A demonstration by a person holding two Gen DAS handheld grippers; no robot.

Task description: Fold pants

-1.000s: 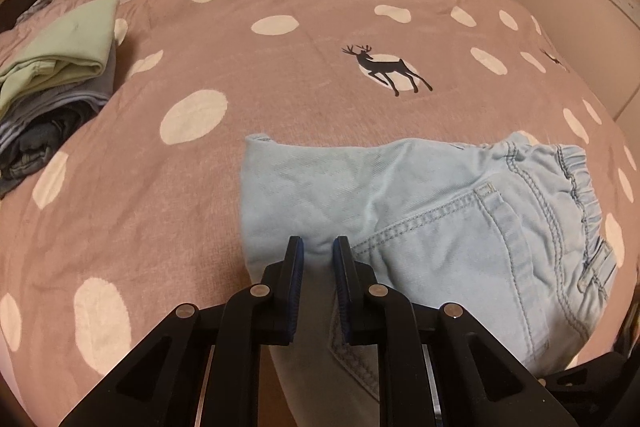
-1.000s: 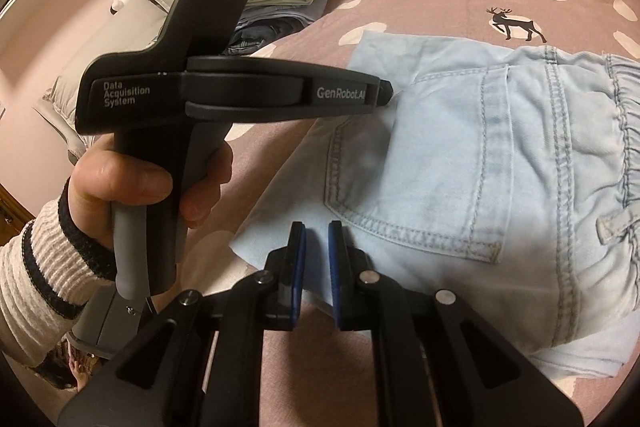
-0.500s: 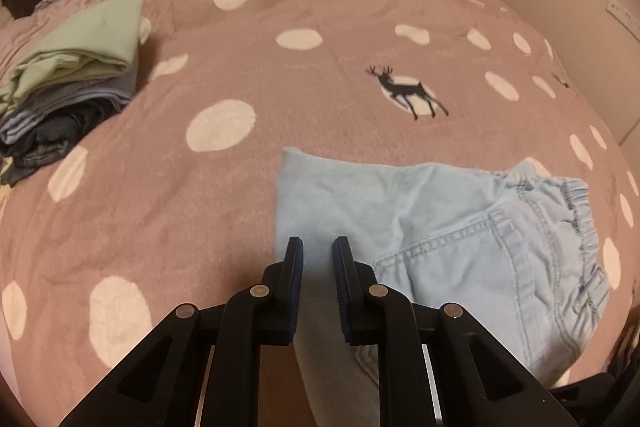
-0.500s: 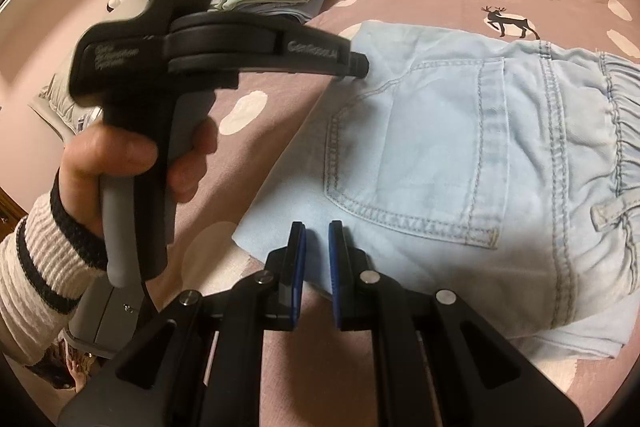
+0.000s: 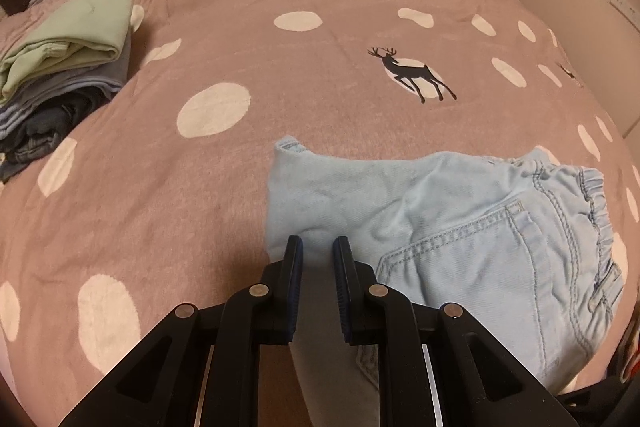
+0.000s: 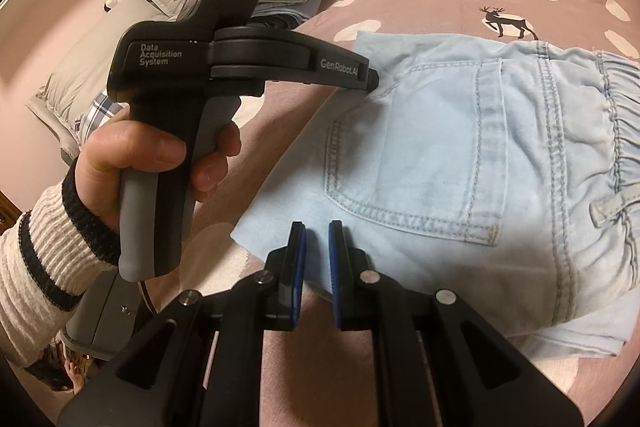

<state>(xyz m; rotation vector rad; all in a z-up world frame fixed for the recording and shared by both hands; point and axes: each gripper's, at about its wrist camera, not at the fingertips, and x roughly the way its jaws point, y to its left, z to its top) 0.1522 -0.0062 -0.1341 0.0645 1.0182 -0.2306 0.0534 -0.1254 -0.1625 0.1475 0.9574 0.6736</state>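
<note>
The left tongs (image 5: 317,247), jaws slightly apart and gripping nothing, hover at the left fold edge of the pale-blue folded denim pants (image 5: 460,227), which stretch rightward across the dotted mauve bedspread (image 5: 200,167). The right tongs (image 6: 316,233), likewise parted, sit just beside the near edge.

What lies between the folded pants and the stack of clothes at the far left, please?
In the left wrist view, only bare dotted bedspread separates the light blue pants from the clothes stack.
</note>
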